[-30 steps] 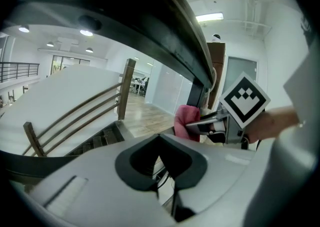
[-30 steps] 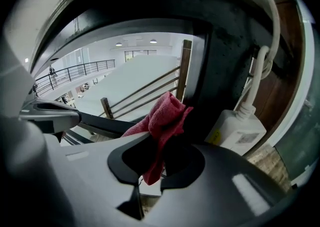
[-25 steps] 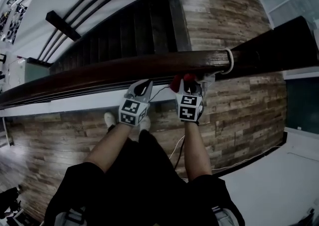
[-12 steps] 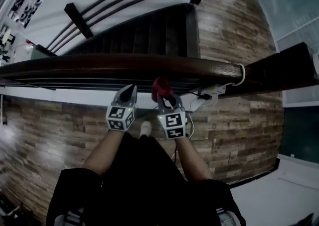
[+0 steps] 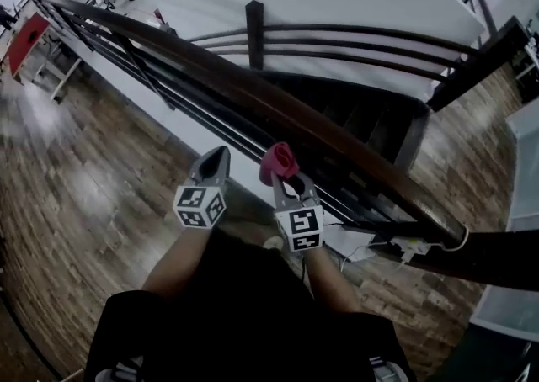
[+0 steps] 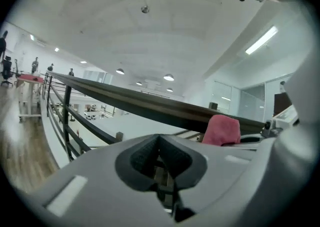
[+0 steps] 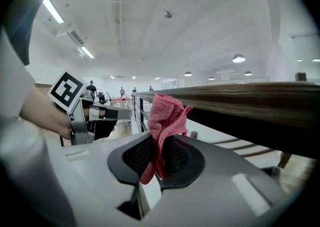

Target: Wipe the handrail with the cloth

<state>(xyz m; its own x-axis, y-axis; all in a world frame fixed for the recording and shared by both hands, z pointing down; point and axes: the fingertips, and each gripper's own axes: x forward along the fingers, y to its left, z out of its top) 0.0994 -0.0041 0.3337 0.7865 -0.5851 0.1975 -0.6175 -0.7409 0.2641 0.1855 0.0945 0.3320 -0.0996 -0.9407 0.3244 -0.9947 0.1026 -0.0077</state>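
Two grippers, one cloth. The right gripper [image 5: 285, 182] is clenched on the pink cloth [image 5: 278, 161]. In the right gripper view the pads pinch its lower folds, and most of the bunch stands free above the jaws. The left gripper [image 5: 216, 156] has its jaws pressed together on nothing and is held just left of the right one.

Cloth position: near side of the dark wooden handrail [image 5: 253, 90], just below its top face and close to it. We cannot tell whether it touches the wood (the right gripper view sets it against the rail's lower edge, but that may be overlap only).

Handling, our judgement:
- The cloth looks like terry fabric: light, soft, no stiffness of its own.
- The free bunch should fold over and drag under pressure, which suits wiping.
- The pinch sits low on the fabric, so a snag could pull it out.
- The grip looks adequate and we see no need to re-grasp.
- The rail looks smooth and polished, so we expect little friction.

Room and edges:
- The rail runs from far left to near right, and the far-left stretch is long and unbroken.
- Thin lower bars [image 5: 221, 119] run beneath it near the grippers, so we keep above them.
- Beyond the rail the floor drops into a stairwell [image 5: 362, 119], and a cloth dropped there would be lost.
- At near right a white cable [image 5: 459, 241] loops over the rail.
- The wooden floor [image 5: 76, 195] on our side gives room to step left.
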